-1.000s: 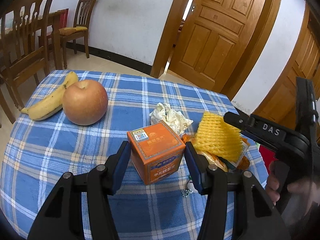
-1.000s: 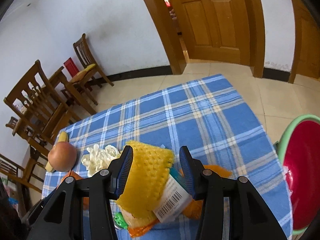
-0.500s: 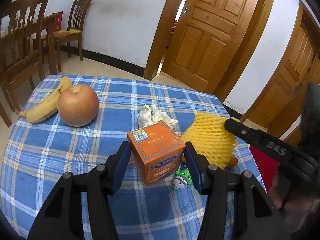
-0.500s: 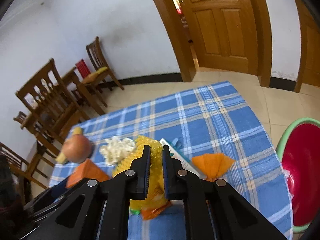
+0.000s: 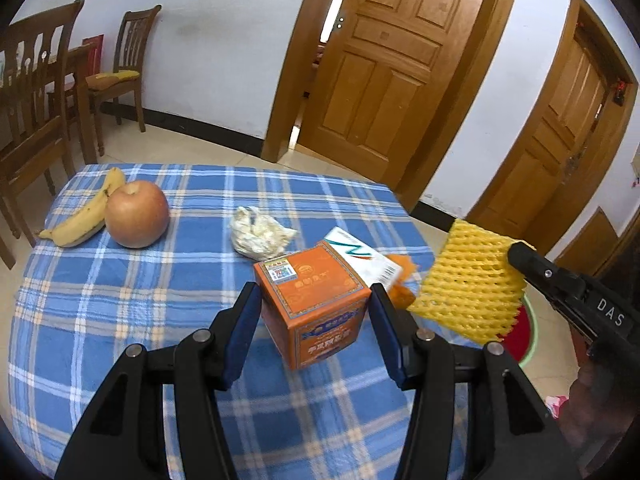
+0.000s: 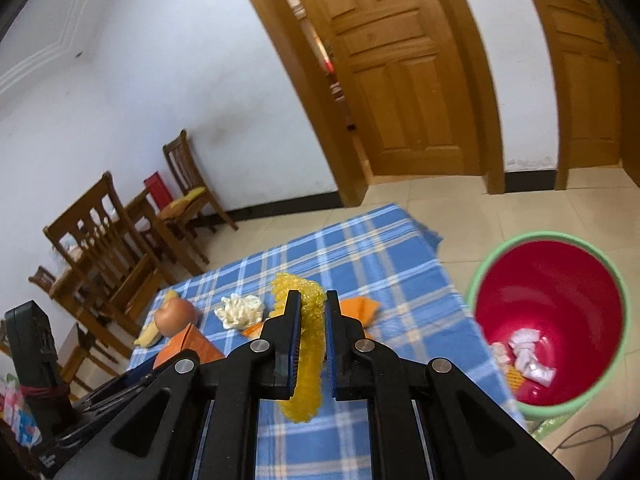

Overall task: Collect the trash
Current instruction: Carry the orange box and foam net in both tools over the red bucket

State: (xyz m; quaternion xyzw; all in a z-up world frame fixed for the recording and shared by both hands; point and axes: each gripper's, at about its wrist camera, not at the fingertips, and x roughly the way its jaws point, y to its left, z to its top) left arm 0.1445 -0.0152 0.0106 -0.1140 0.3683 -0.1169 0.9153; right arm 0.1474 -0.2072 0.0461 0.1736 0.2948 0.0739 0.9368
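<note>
Right wrist view: the right hand-held gripper [image 6: 308,308] is clenched on a yellow foam fruit net [image 6: 304,376], held in the air above the blue plaid surface [image 6: 384,264]. Only this view looks into the red bin with a green rim [image 6: 560,304], which stands on the floor just beside the surface's right edge; crumpled white paper [image 6: 528,356] and a scrap of yellow lie at its bottom. Left wrist view shows what the other hides: the left hand-held gripper [image 5: 316,320] is spread wide, its pads on either side of an orange carton [image 5: 312,300] that stands on the surface, with a gap visible at each side. From here the net [image 5: 470,280] hangs off the surface's right side, pinched at its upper right corner by the right hand-held gripper [image 5: 520,254], and covers most of the bin, of which only a sliver shows. Behind the carton lie a white-and-teal packet [image 5: 360,254] and an orange wrapper [image 5: 402,280], partly blocked by it. A wad of crumpled white plastic [image 5: 260,234] sits near the middle of the surface. An apple [image 5: 136,214] touches a banana [image 5: 86,216] at the far left. Wooden chairs [image 5: 128,68] and doors [image 5: 384,60] line the room.
</note>
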